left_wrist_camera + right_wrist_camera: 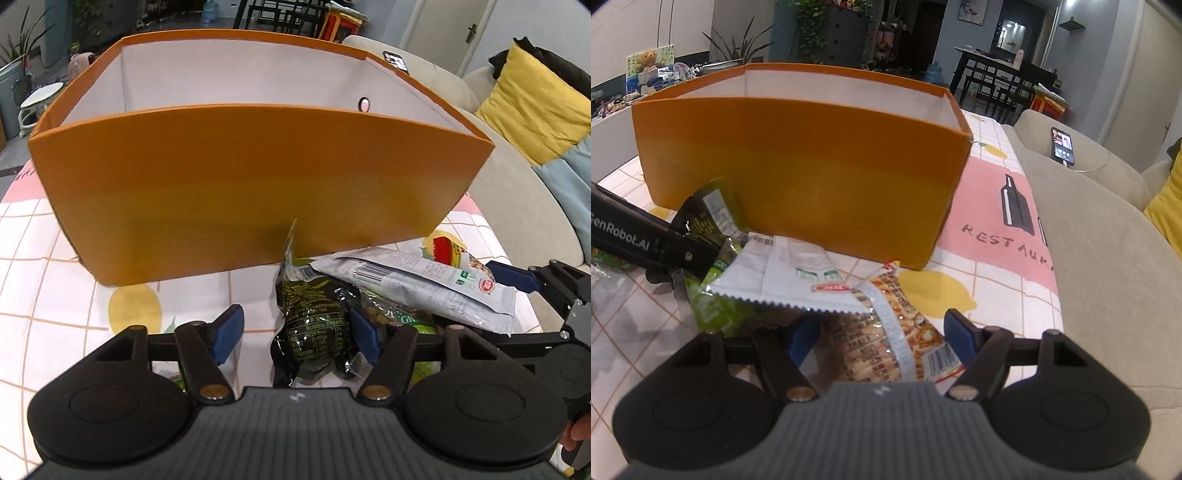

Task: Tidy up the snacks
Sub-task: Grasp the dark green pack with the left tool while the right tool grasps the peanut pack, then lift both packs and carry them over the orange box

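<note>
An orange cardboard box with a white lining (236, 184) stands open-topped on a table covered by a white cloth with a pink grid and yellow lemon prints (48, 280). Just in front of its near wall lies a small heap of snack packets. The left gripper (295, 334) has its blue-padded jaws spread wide around a dark green crinkled foil packet (314, 325), the right pad touching it and the left pad well clear. A silver-white sachet with a barcode (417, 284) lies across the dark packet and a bright green packet (713, 310). The right gripper (882, 338) is likewise spread apart, straddling an orange printed packet with a clear strip (886, 343) without clamping it. A beige sofa (1108, 258) borders the table.
</note>
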`<act>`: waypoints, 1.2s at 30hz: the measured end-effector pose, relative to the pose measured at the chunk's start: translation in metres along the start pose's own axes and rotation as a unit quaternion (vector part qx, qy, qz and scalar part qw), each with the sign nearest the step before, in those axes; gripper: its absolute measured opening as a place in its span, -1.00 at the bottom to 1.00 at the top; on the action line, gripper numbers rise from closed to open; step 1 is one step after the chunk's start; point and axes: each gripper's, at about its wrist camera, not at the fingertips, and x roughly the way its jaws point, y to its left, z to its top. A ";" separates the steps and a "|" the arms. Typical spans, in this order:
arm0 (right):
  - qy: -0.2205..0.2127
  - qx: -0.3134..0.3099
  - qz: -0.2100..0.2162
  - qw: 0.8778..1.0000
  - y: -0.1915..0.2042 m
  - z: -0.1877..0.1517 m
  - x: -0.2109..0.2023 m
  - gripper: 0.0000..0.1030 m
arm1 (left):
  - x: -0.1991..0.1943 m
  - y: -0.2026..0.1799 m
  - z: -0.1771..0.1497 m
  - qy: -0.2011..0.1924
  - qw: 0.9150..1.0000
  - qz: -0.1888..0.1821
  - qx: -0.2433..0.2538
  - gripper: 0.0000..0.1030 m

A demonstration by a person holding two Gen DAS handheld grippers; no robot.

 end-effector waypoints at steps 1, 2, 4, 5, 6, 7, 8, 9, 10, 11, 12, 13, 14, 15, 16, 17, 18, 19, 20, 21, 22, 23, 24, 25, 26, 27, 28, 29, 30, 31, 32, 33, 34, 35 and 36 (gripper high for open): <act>0.001 -0.001 -0.001 1.000 0.001 0.000 0.001 0.37 | 0.000 0.000 0.000 0.000 1.000 -0.003 0.001 0.33; 0.002 -0.003 -0.001 1.000 0.001 -0.001 0.001 0.36 | -0.001 -0.001 0.000 0.000 1.000 -0.007 0.002 0.24; 0.009 -0.012 -0.007 1.000 0.005 -0.001 0.002 0.29 | -0.001 -0.003 0.000 0.003 1.000 -0.013 0.002 0.08; 0.015 -0.016 -0.007 1.000 0.006 -0.002 0.004 0.22 | 0.000 -0.004 0.001 0.006 1.000 -0.018 0.001 -0.09; 0.014 -0.014 -0.008 1.000 0.007 -0.002 0.003 0.20 | 0.000 -0.004 0.001 0.010 1.000 -0.024 -0.002 -0.16; 0.015 -0.012 -0.008 1.000 0.007 -0.002 0.003 0.15 | -0.001 -0.005 0.002 0.012 1.000 -0.021 -0.005 -0.16; 0.017 -0.012 -0.009 1.000 0.007 -0.001 0.002 0.10 | -0.001 -0.006 0.002 0.014 1.000 -0.017 -0.005 -0.16; 0.018 -0.012 -0.010 1.000 0.008 -0.001 0.000 0.08 | 0.000 -0.009 0.003 0.015 1.000 -0.014 -0.005 -0.17; 0.021 -0.010 -0.010 1.000 0.008 -0.001 -0.001 0.05 | -0.001 -0.009 0.003 0.016 1.000 -0.012 -0.006 -0.17; 0.023 -0.009 -0.011 1.000 0.009 -0.001 -0.002 0.01 | -0.003 -0.009 0.002 0.014 1.000 -0.011 -0.006 -0.17; 0.026 -0.008 -0.012 1.000 0.009 -0.001 -0.005 0.00 | -0.005 -0.010 0.001 0.012 1.000 -0.011 -0.004 -0.17; 0.029 -0.005 -0.012 1.000 0.010 -0.001 -0.007 -0.03 | -0.007 -0.010 0.000 0.011 1.000 -0.011 -0.002 -0.17; 0.032 -0.003 -0.013 0.999 0.011 -0.002 -0.010 -0.05 | -0.009 -0.010 -0.001 0.010 1.000 -0.010 -0.001 -0.17; 0.034 0.000 -0.014 0.999 0.012 -0.002 -0.013 -0.06 | -0.012 -0.010 -0.003 0.008 1.000 -0.009 -0.002 -0.17; 0.037 0.002 -0.014 0.999 0.013 -0.003 -0.016 -0.11 | -0.016 -0.009 -0.004 0.006 1.000 -0.008 -0.004 -0.17; 0.041 0.005 -0.014 0.999 0.013 -0.004 -0.018 -0.12 | -0.019 -0.008 -0.005 0.003 1.000 -0.008 -0.006 -0.17; 0.043 0.006 -0.015 0.999 0.014 -0.005 -0.021 -0.13 | -0.024 -0.007 -0.006 0.000 1.000 -0.008 -0.010 -0.17; 0.047 0.009 -0.016 0.999 0.015 -0.005 -0.025 -0.14 | -0.028 -0.007 -0.007 -0.002 1.000 -0.008 -0.013 -0.17; 0.050 0.013 -0.016 0.999 0.016 -0.006 -0.029 -0.14 | -0.033 -0.006 -0.008 -0.003 1.000 -0.007 -0.017 -0.17; 0.054 0.018 -0.016 0.998 0.018 -0.007 -0.033 -0.14 | -0.037 -0.006 -0.010 -0.006 1.000 -0.007 -0.018 -0.17; 0.059 0.023 -0.016 0.998 0.019 -0.008 -0.037 -0.15 | -0.042 -0.006 -0.011 -0.008 1.000 -0.007 -0.020 -0.17; 0.061 0.025 -0.016 0.998 0.021 -0.010 -0.042 -0.16 | -0.048 -0.006 -0.012 -0.011 1.000 -0.007 -0.022 -0.17; 0.064 0.027 -0.016 0.997 0.022 -0.011 -0.046 -0.16 | -0.053 -0.007 -0.012 -0.015 1.000 -0.007 -0.023 -0.17; 0.065 0.027 -0.017 0.997 0.024 -0.012 -0.052 -0.17 | -0.058 -0.007 -0.014 -0.019 1.000 -0.008 -0.022 -0.17; 0.067 0.026 -0.019 0.997 0.027 -0.013 -0.057 -0.18 | -0.064 -0.008 -0.014 -0.024 0.999 -0.009 -0.021 -0.17; 0.068 0.028 -0.019 0.997 0.028 -0.014 -0.062 -0.18 | -0.070 -0.008 -0.015 -0.029 0.999 -0.008 -0.020 -0.17; 0.067 0.030 -0.018 0.997 0.029 -0.015 -0.068 -0.18 | -0.076 -0.009 -0.016 -0.034 0.999 -0.008 -0.020 -0.17; 0.066 0.031 -0.019 0.997 0.031 -0.016 -0.073 -0.18 | -0.081 -0.009 -0.016 -0.039 0.999 -0.009 -0.021 -0.17; 0.065 0.031 -0.023 0.997 0.032 -0.017 -0.079 -0.19 | -0.088 -0.009 -0.017 -0.044 0.999 -0.010 -0.023 -0.17; 0.063 0.031 -0.024 0.997 0.033 -0.017 -0.084 -0.19 | -0.094 -0.009 -0.018 -0.049 0.998 -0.010 -0.025 -0.17; 0.059 0.034 -0.022 0.997 0.034 -0.017 -0.089 -0.19 | -0.099 -0.009 -0.017 -0.054 0.998 -0.010 -0.026 -0.17; 0.053 0.036 -0.021 0.998 0.034 -0.017 -0.096 -0.19 | -0.106 -0.010 -0.017 -0.060 0.998 -0.010 -0.028 -0.17; 0.049 0.035 -0.022 0.998 0.035 -0.016 -0.102 -0.19 | -0.112 -0.011 -0.016 -0.066 0.997 -0.012 -0.028 -0.17; 0.044 0.034 -0.023 0.998 0.037 -0.015 -0.108 -0.19 | -0.118 -0.012 -0.016 -0.072 0.997 -0.012 -0.028 -0.17; 0.036 0.034 -0.023 0.998 0.037 -0.014 -0.114 -0.19 | -0.125 -0.012 -0.016 -0.078 0.996 -0.013 -0.028 -0.17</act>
